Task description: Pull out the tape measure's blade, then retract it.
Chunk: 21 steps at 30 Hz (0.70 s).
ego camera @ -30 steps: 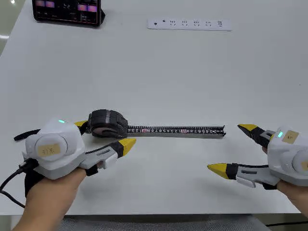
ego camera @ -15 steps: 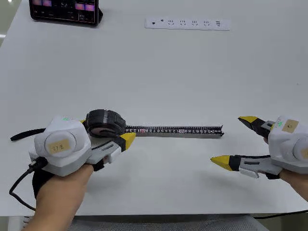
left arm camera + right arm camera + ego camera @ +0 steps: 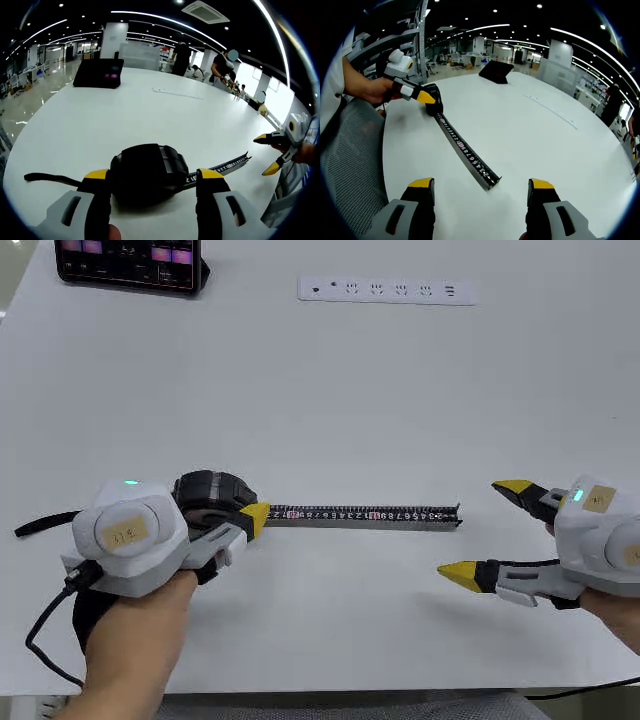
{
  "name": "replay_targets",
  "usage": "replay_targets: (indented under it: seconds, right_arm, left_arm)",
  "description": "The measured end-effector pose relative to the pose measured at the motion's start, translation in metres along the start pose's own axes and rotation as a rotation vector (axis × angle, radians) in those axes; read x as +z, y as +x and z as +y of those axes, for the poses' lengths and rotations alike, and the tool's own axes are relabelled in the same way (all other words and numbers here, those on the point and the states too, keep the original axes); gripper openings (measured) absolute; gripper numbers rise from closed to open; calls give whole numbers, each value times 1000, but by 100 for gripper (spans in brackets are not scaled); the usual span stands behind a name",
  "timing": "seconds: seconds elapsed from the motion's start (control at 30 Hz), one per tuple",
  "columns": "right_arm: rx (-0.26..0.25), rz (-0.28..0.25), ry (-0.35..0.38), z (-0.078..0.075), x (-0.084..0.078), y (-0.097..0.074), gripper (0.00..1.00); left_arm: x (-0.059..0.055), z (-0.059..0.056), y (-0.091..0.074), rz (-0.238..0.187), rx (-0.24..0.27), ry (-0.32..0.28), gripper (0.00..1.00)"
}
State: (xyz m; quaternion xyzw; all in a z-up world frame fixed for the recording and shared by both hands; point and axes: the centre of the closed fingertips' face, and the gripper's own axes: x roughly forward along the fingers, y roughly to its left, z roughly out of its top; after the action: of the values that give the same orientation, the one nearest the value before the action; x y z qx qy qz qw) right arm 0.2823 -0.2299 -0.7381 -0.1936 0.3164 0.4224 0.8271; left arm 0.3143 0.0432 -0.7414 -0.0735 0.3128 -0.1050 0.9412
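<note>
Closing in since a second ago, the left gripper (image 3: 154,175) now straddles the tape measure's case (image 3: 210,498) at the lower left of the head view, jaws spread with a slight gap. The right gripper (image 3: 485,530), lower right, gapes wide near the tip of the blade (image 3: 360,513), which lies extended on the white table (image 3: 330,390). Retraction seems next: clamp the case squarely so the blade returns straight.

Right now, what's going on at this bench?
A person holds a gripper in each hand at a white table. The left gripper straddles the black tape measure, jaws close on either side; whether it is clamped is unclear. The blade lies pulled out flat on the table, pointing toward the right gripper, which is open, empty and clear of the blade's tip. Retraction is not yet done.
</note>
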Motion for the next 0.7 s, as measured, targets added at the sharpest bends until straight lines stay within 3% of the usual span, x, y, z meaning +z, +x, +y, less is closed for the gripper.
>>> replay_targets:
  seconds: [0.3,0.7]
  right_arm:
    - [5,7,-12,-2,-2,2,73]
    - [29,29,-52,-2,-3,2,65]
  left_arm:
    - [0,5,1,1,34,-18,60]
    - [-1,5,3,4,29,-30,60]
